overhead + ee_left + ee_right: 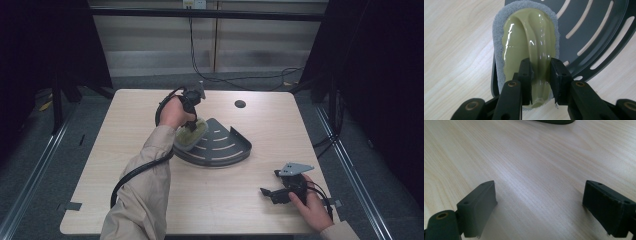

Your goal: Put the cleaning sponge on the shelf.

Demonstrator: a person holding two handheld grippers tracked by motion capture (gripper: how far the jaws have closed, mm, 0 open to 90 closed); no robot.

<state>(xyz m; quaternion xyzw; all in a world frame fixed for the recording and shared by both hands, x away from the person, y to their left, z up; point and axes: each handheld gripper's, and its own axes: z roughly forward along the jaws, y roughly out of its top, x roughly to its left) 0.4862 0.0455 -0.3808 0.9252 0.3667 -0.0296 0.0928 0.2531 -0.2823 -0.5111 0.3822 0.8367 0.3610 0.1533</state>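
A scrubber (pixel 529 40) with a glossy olive-green handle and a grey pad rests partly on the left edge of a dark grey slotted corner shelf (pixel 599 32). My left gripper (pixel 541 75) is shut on the raised ridge of that handle, one pad on each side. From the high view the left gripper (pixel 191 124) points down at the scrubber (pixel 191 135) on the shelf (pixel 222 145) near the table's middle. My right gripper (pixel 267 192) lies low over the table at the front right, held by a hand. Its jaws stand wide open over bare wood (pixel 540 200).
The light wooden table (pixel 125 175) has a small round dark hole (pixel 240 104) at the back. Cables trail from both grippers. The shelf's raised curved rim (pixel 245 145) faces right. Dark curtains and metal rails flank the table.
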